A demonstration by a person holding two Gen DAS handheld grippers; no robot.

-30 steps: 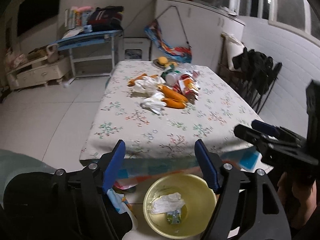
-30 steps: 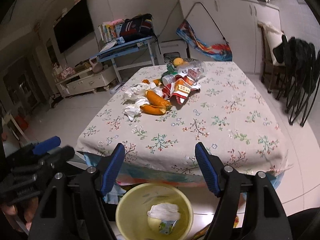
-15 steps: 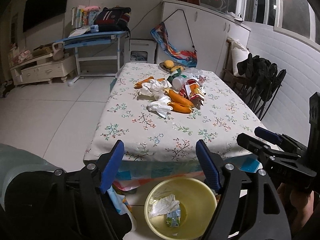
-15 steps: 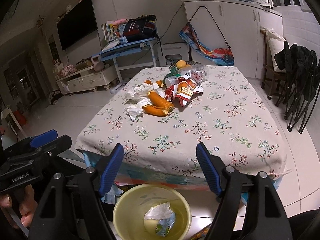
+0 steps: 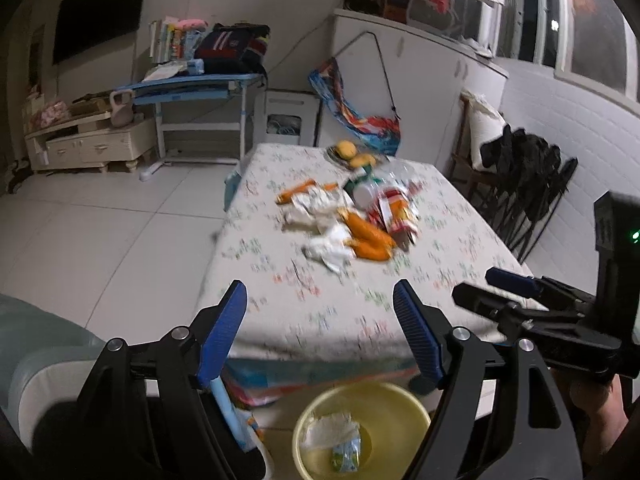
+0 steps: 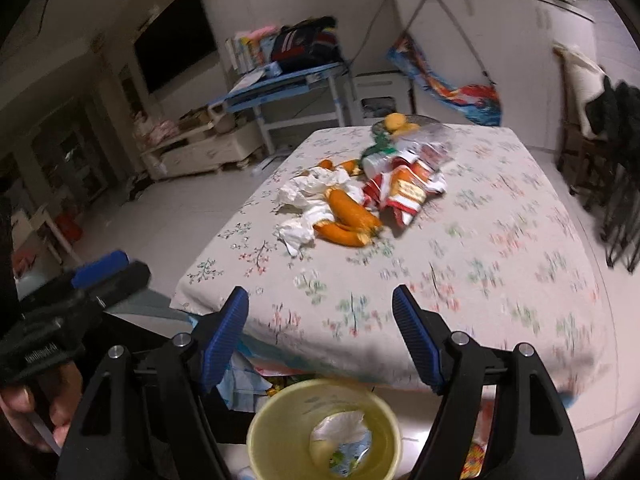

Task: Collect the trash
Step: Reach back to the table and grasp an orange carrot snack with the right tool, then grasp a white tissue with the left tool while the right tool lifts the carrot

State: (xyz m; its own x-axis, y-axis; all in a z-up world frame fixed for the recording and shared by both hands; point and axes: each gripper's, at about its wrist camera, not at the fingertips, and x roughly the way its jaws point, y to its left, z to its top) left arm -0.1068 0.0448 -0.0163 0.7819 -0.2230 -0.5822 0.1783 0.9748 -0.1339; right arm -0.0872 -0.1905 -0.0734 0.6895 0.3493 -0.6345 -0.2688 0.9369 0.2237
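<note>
We hold both grippers over the near edge of the floral-cloth table [image 6: 500,248]. Left gripper [image 5: 320,328]: jaws spread wide, nothing between them. Right gripper [image 6: 320,332]: the same, wide and empty. The trash pile [image 6: 352,200] sits mid-table toward the far end: crumpled white tissues [image 5: 328,246], orange peels [image 6: 348,220], red snack wrappers [image 6: 404,190], with clear cloth between it and us. Below the table edge stands a yellow bin [image 6: 260,432] already holding a tissue and a small wrapper. Dark folded chairs [image 5: 524,188] line the table's right side.
</note>
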